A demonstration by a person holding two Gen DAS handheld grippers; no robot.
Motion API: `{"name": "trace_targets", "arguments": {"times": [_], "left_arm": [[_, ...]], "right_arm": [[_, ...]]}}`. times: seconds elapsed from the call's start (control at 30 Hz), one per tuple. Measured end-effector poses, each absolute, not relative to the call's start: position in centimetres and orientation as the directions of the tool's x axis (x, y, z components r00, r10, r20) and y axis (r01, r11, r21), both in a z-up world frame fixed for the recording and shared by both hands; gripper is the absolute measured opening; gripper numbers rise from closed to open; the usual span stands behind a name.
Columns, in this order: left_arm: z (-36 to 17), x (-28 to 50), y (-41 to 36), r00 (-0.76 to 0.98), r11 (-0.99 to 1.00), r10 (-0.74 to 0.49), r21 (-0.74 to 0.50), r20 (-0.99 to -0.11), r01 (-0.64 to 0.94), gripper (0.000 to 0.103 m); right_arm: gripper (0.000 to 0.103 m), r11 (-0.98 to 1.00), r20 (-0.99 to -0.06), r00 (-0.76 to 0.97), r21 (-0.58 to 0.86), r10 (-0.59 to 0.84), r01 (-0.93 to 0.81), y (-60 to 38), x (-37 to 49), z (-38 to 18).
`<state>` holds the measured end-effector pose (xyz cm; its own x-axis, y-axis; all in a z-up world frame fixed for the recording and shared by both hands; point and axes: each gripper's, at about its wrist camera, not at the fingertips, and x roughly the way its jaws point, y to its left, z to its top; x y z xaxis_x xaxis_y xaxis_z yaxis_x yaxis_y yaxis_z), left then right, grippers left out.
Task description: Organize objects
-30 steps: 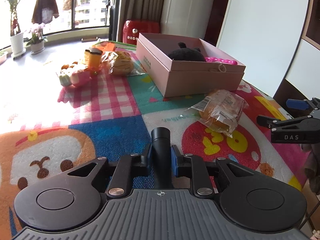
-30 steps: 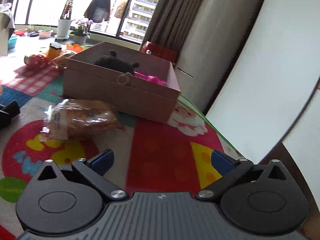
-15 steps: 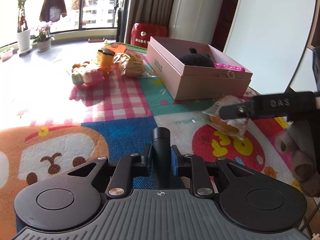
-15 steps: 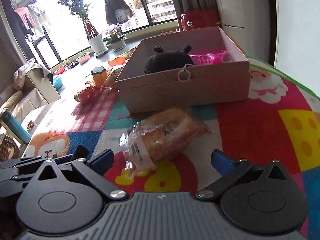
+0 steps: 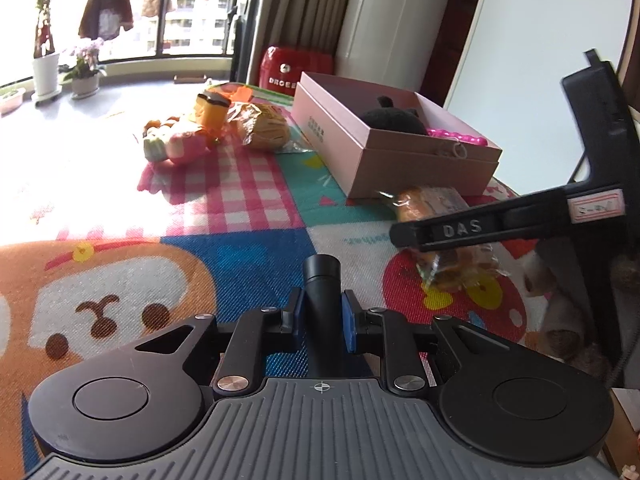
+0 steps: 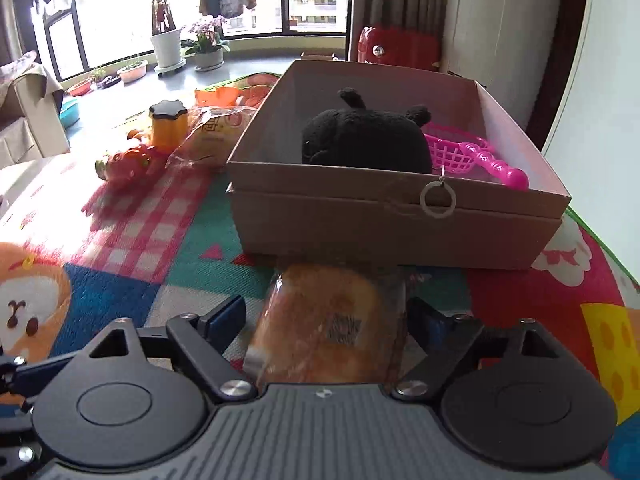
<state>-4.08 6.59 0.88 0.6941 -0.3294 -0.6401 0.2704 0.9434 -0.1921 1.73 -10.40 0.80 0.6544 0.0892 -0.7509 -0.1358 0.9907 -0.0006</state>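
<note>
A wrapped bread bag (image 6: 332,324) lies on the colourful mat in front of the pink box (image 6: 392,228). It sits between the fingers of my right gripper (image 6: 326,320), which is open around it. The box holds a black plush toy (image 6: 364,140) and a pink plastic scoop (image 6: 472,152). My left gripper (image 5: 322,316) is shut on a black cylinder (image 5: 322,288) and hovers over the mat. In the left wrist view my right gripper's finger (image 5: 480,228) crosses above the bread bag (image 5: 448,264), with the box (image 5: 400,148) behind it.
Left of the box lie a second wrapped bread (image 6: 216,132), an orange jar with a black lid (image 6: 168,124) and a pink toy (image 5: 176,148). A red appliance (image 5: 296,68) stands behind the box. Plush toys (image 5: 560,304) lie at the mat's right edge.
My right gripper has moved down and forward over the bread bag, so the bag now lies between its open fingers. The left gripper has stayed nearly still, holding the cylinder.
</note>
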Motion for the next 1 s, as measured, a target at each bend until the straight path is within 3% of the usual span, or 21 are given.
{"name": "trace_targets", "arguments": {"times": [0.07,0.27,0.43,0.6,0.67,0.77,1.0], "left_arm": [[0.9,-4.1,6.5,0.696,0.945,-0.324,-0.183,-0.641,0.271,0.022],[1.9,-4.4,5.4,0.703,0.948,-0.311,-0.149,-0.639,0.283,0.022],[7.7,-2.4,2.8,0.768,0.931,-0.347,-0.100,-0.539,0.351,0.022],[13.3,5.3,-0.5,0.824,0.926,-0.376,-0.138,-0.424,0.351,0.023],[13.3,9.4,-1.7,0.820,0.919,-0.395,-0.181,-0.414,0.351,0.023],[11.5,13.3,-3.0,0.810,0.937,-0.350,-0.178,-0.471,0.301,0.025],[9.0,6.1,0.6,0.785,0.907,-0.422,-0.216,-0.453,0.362,0.025]], "right_arm": [[0.057,0.984,-0.762,0.635,0.017,0.128,-0.178,-10.9,0.5,1.5],[0.056,0.976,-0.716,0.678,0.020,0.165,-0.217,-14.3,-5.5,4.6],[0.056,0.983,-0.638,0.754,0.028,0.156,-0.179,-18.0,-8.1,7.5],[0.056,0.991,-0.577,0.808,0.020,0.118,-0.130,-20.4,-7.8,8.6],[0.056,0.992,-0.574,0.811,0.034,0.116,-0.118,-21.2,-7.4,8.6],[0.056,0.993,-0.579,0.807,0.051,0.116,-0.105,-22.0,-6.7,8.3],[0.056,0.994,-0.549,0.829,0.085,0.109,-0.074,-24.1,-4.8,10.5]]}}
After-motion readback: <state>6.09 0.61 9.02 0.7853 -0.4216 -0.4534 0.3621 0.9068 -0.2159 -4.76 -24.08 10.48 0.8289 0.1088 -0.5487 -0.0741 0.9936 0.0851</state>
